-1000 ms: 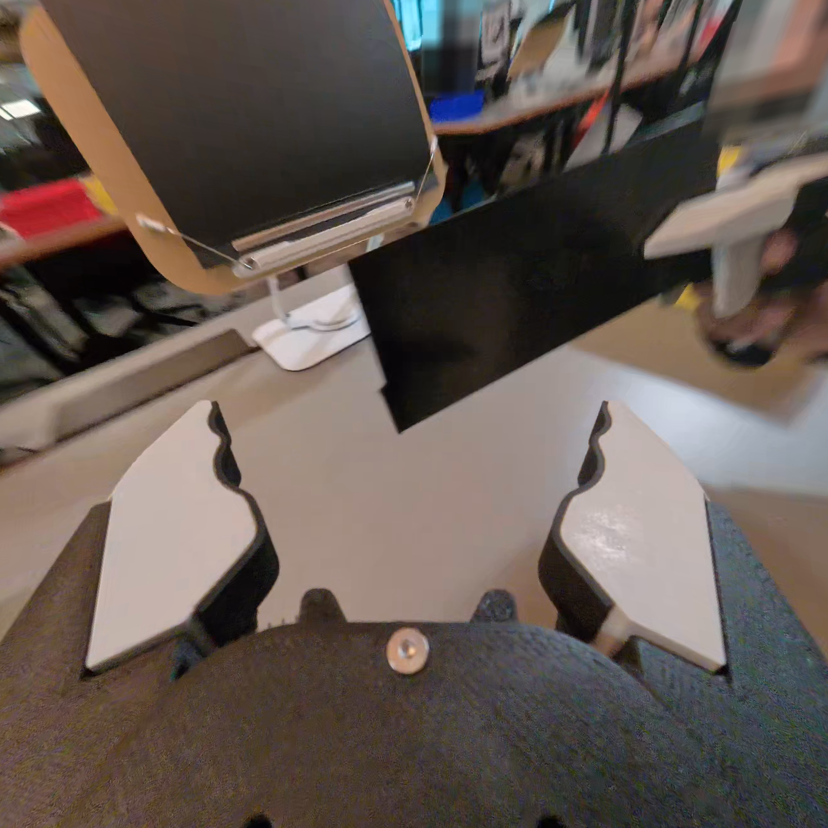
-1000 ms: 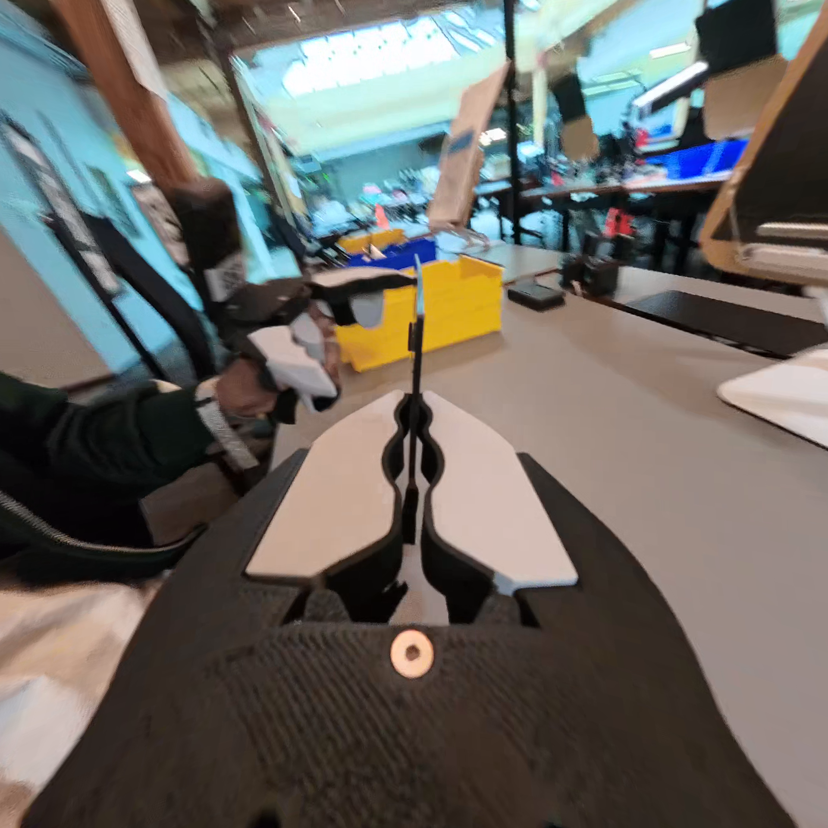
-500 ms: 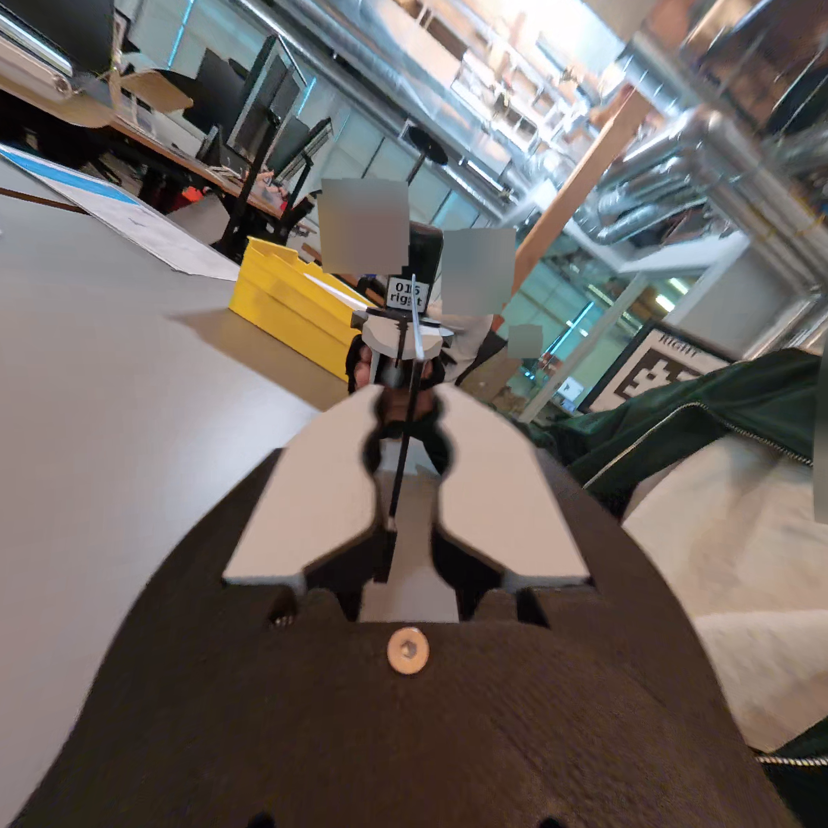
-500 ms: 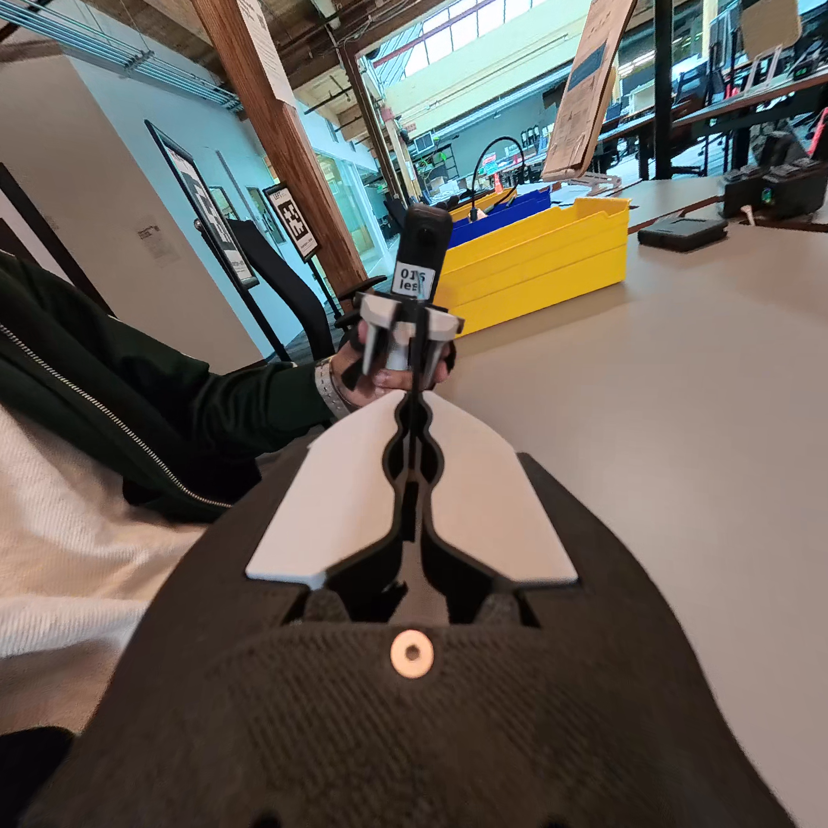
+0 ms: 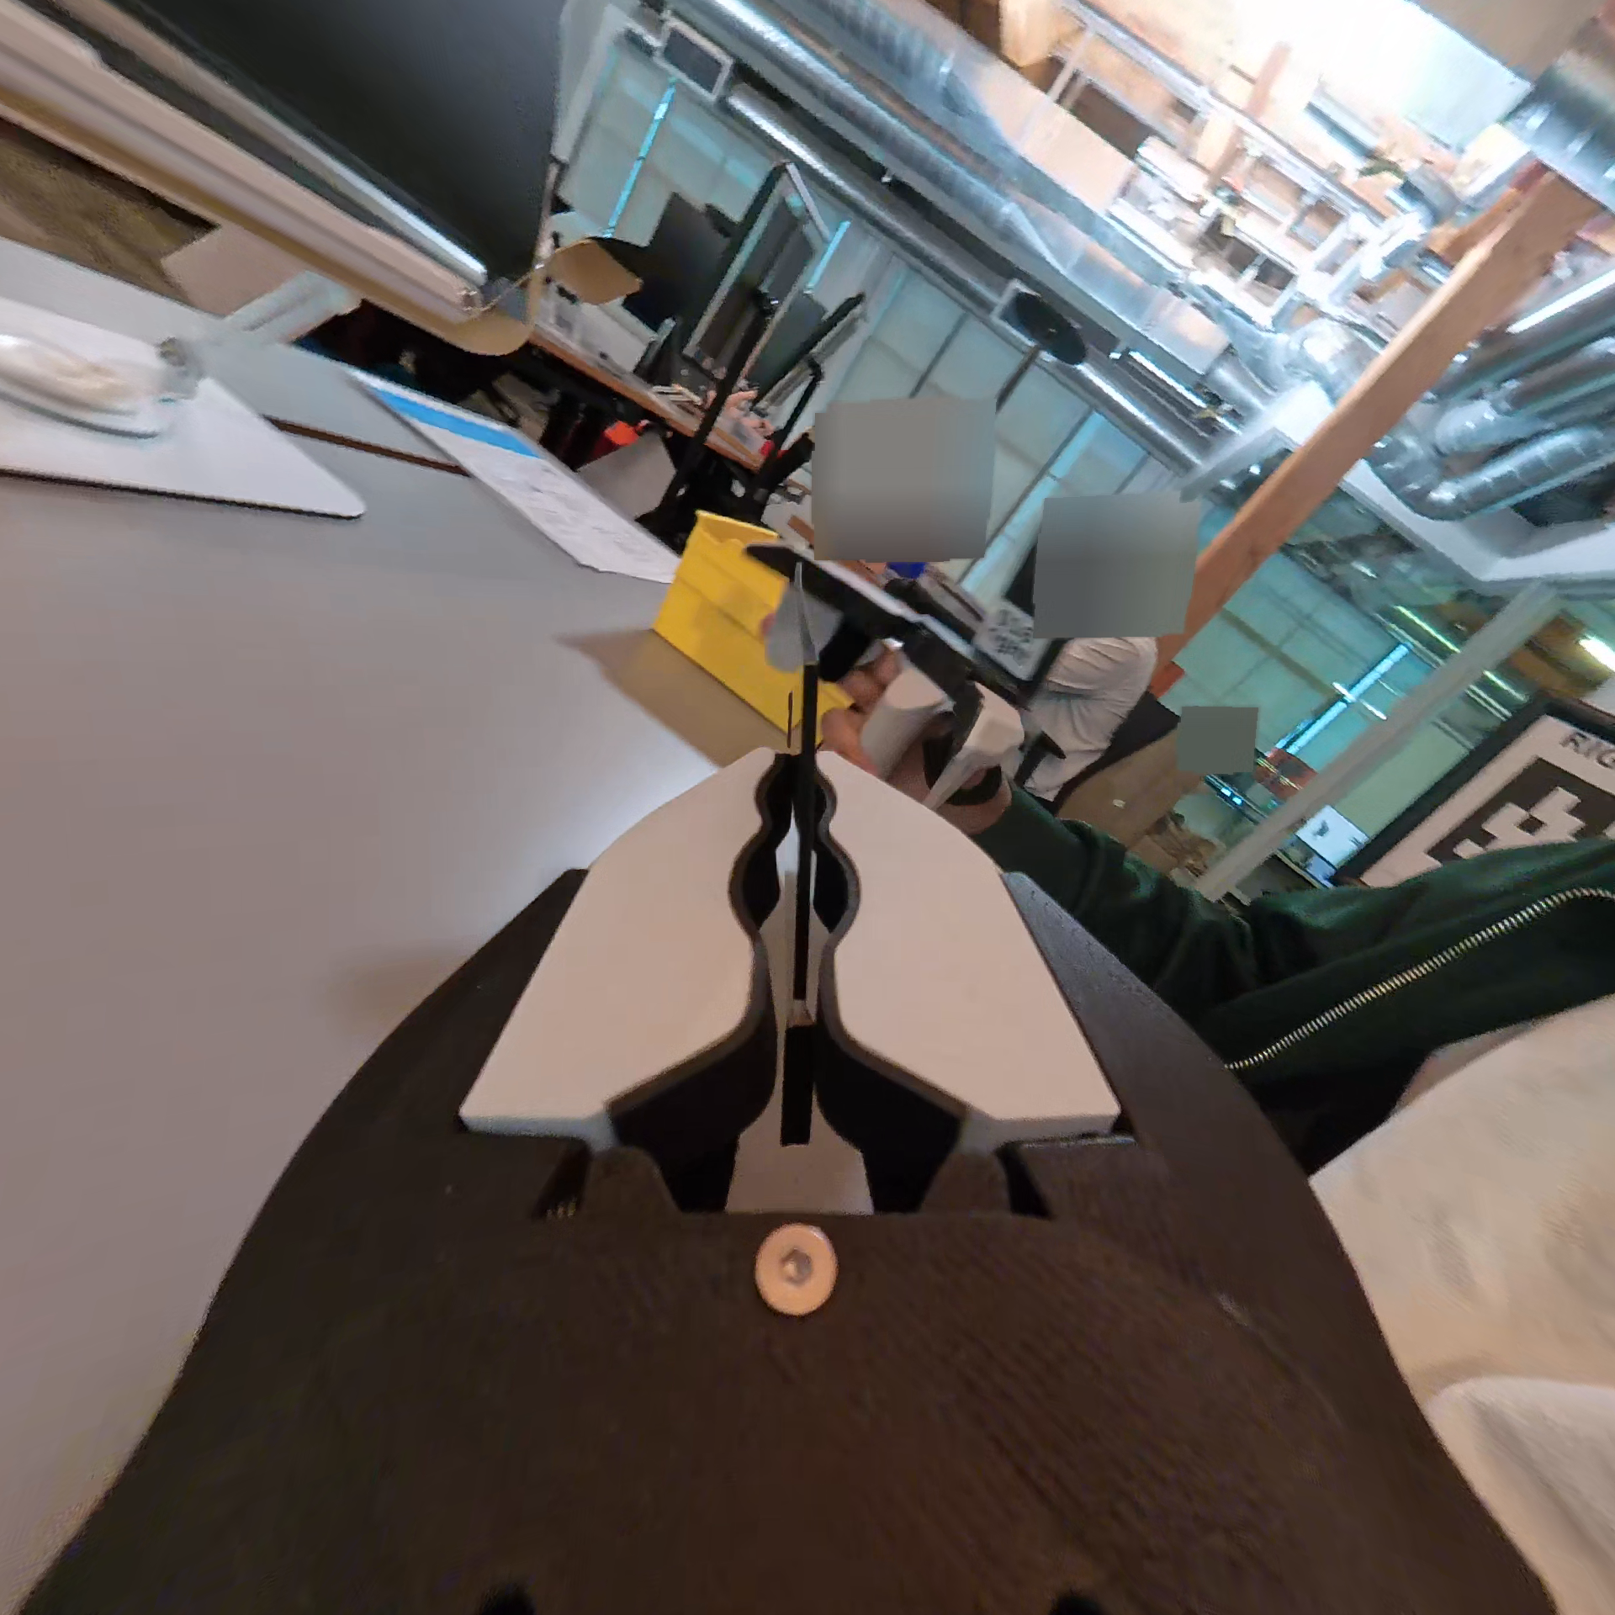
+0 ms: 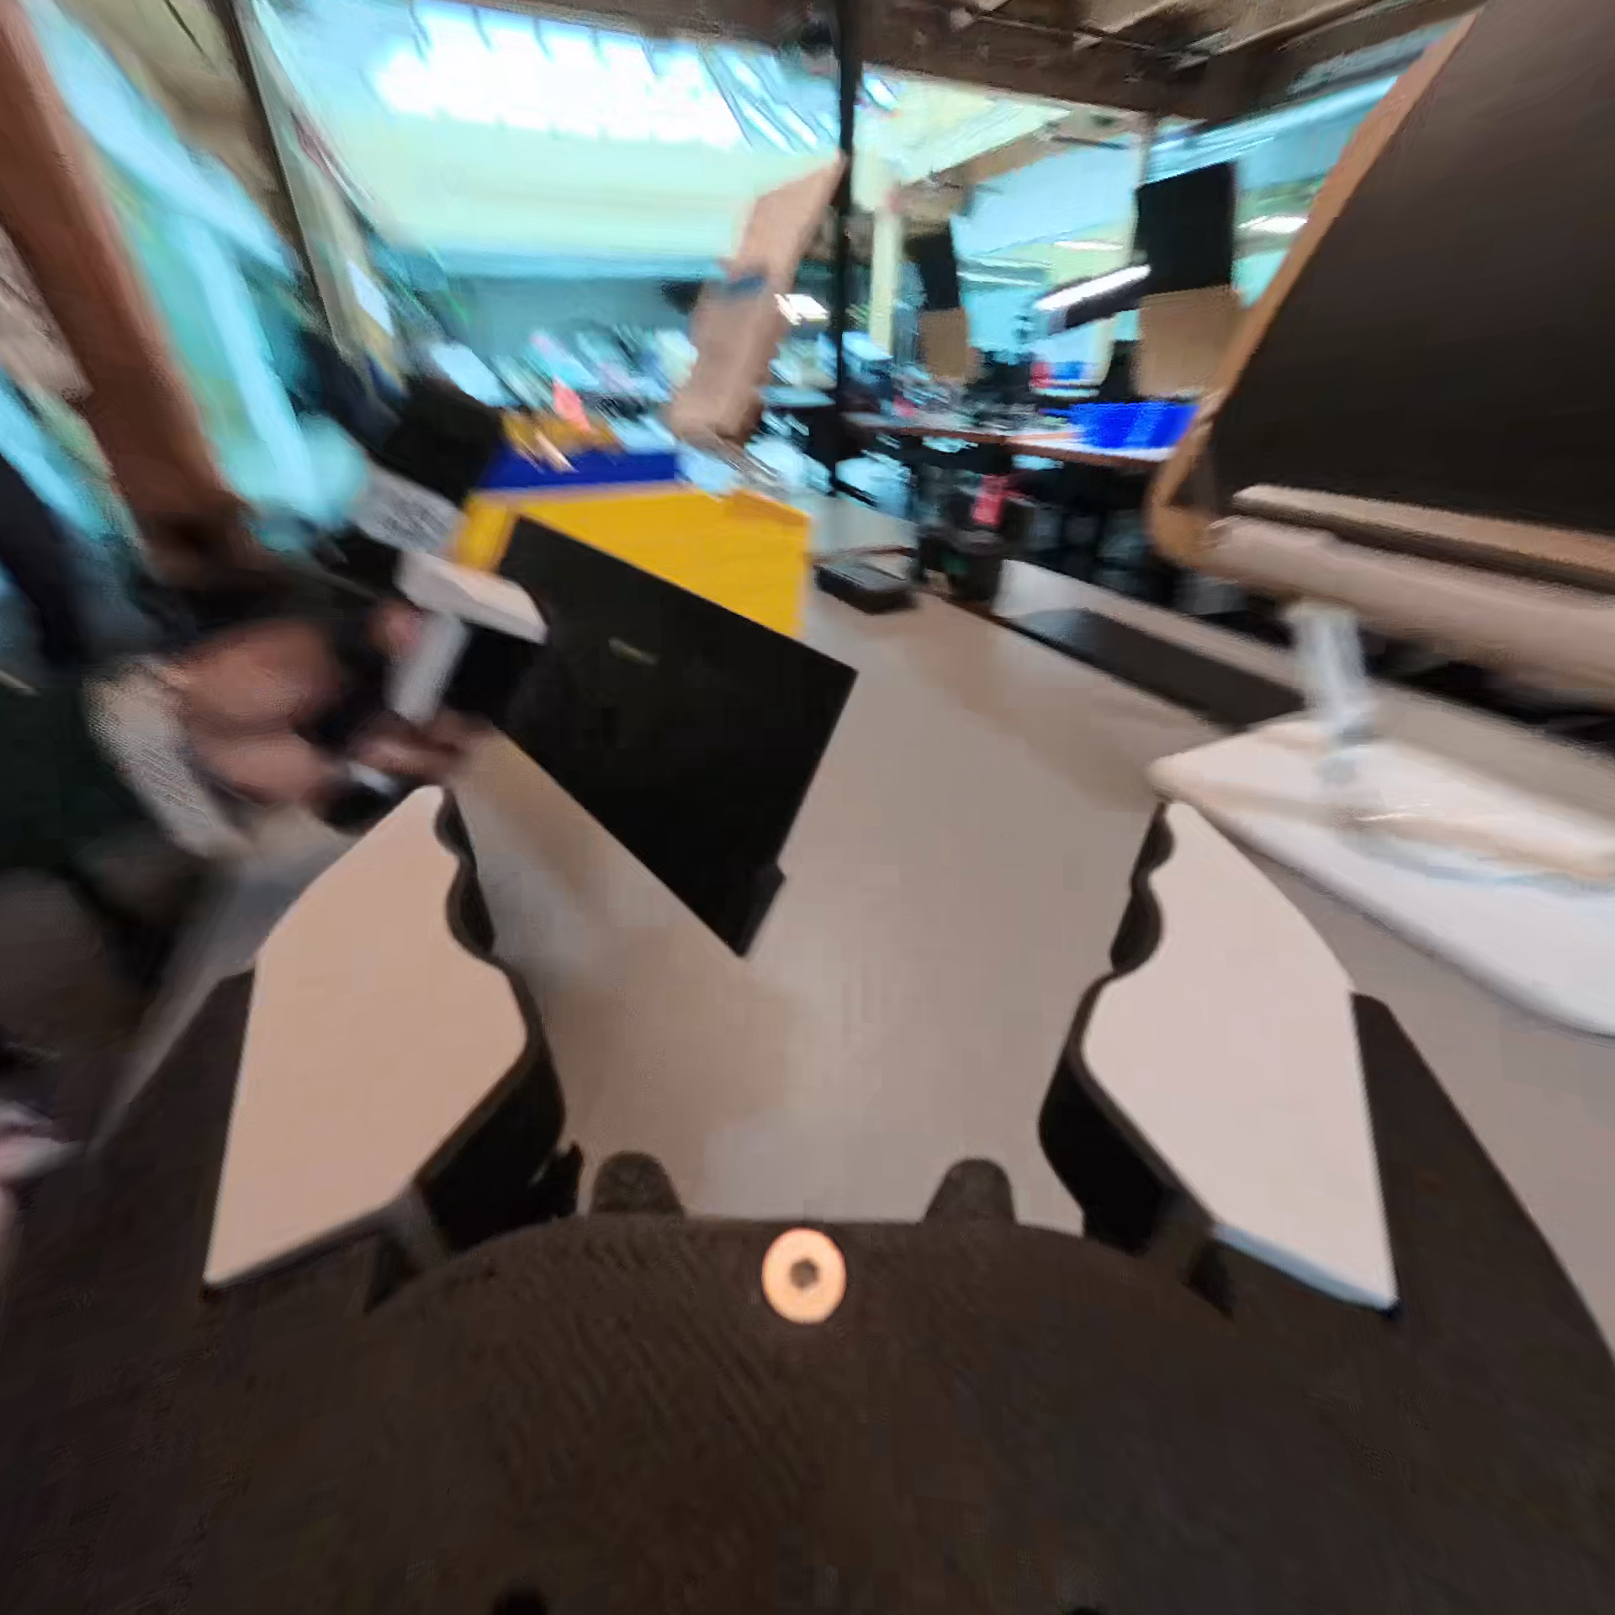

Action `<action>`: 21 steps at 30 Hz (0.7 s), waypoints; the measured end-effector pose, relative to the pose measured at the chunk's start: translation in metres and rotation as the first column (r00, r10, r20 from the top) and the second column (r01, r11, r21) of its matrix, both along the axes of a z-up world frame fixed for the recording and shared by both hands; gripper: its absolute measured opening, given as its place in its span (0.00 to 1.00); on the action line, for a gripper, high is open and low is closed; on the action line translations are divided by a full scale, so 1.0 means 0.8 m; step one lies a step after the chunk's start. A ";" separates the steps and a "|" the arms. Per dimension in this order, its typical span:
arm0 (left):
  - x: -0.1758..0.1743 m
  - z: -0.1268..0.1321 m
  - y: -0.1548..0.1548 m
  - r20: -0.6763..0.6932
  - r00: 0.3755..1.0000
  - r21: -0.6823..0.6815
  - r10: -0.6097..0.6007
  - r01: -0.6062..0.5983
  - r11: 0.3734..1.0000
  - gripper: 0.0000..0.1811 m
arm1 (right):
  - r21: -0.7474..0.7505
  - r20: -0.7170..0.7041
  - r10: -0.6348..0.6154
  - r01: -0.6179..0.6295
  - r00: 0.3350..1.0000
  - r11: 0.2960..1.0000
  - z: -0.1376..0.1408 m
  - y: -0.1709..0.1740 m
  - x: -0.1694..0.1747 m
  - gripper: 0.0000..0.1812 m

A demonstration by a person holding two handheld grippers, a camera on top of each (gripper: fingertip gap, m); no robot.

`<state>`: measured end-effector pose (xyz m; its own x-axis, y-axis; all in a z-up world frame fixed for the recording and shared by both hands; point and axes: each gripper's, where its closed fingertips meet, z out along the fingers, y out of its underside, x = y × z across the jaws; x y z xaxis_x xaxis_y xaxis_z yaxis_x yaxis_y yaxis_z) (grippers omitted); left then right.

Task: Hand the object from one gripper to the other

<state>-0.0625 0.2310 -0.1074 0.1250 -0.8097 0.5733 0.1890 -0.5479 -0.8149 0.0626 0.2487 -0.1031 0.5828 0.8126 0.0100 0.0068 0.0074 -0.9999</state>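
The object is a thin black flat plate. In the left wrist view it shows edge-on [image 5: 805, 874], clamped between the white fingers of my left gripper [image 5: 800, 778], which is shut on it. My right gripper shows farther off behind the plate [image 5: 909, 690], apart from it. In the blurred right wrist view my right gripper [image 6: 802, 813] is wide open and empty. There the plate [image 6: 673, 734] hangs tilted over the table ahead of the fingers, held at its left end by the left gripper [image 6: 472, 603].
A grey table [image 5: 262, 786] lies below both grippers. A yellow bin [image 5: 725, 603] stands at its far edge. A monitor on a white stand base [image 6: 1398, 830] is to the right in the right wrist view. A person's green sleeve [image 5: 1223, 944] is near.
One second ago the right gripper held the plate and the left was open. The left then shut on it. The right has let go, opened and drawn back.
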 end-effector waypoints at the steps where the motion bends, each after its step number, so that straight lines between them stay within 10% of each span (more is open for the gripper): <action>1: -0.002 -0.003 0.003 -0.014 1.000 -0.020 0.014 -0.014 1.000 0.02 | 0.097 0.140 -0.074 0.061 0.987 0.993 -0.004 0.003 0.003 0.78; 5: 0.004 -0.020 0.005 -0.108 0.994 -0.065 0.027 -0.034 0.997 0.02 | 0.406 0.595 -0.292 0.034 0.749 0.913 -0.035 0.000 -0.010 0.74; 10: 0.025 -0.030 -0.010 -0.218 0.976 -0.026 -0.002 -0.003 1.000 0.02 | 0.456 0.752 -0.349 -0.059 0.559 0.888 -0.067 -0.006 -0.034 0.64; 21: 0.050 -0.025 -0.037 -0.288 0.954 0.025 -0.085 0.096 0.995 0.02 | 0.322 0.830 -0.257 -0.050 0.495 0.945 -0.102 -0.010 -0.029 0.53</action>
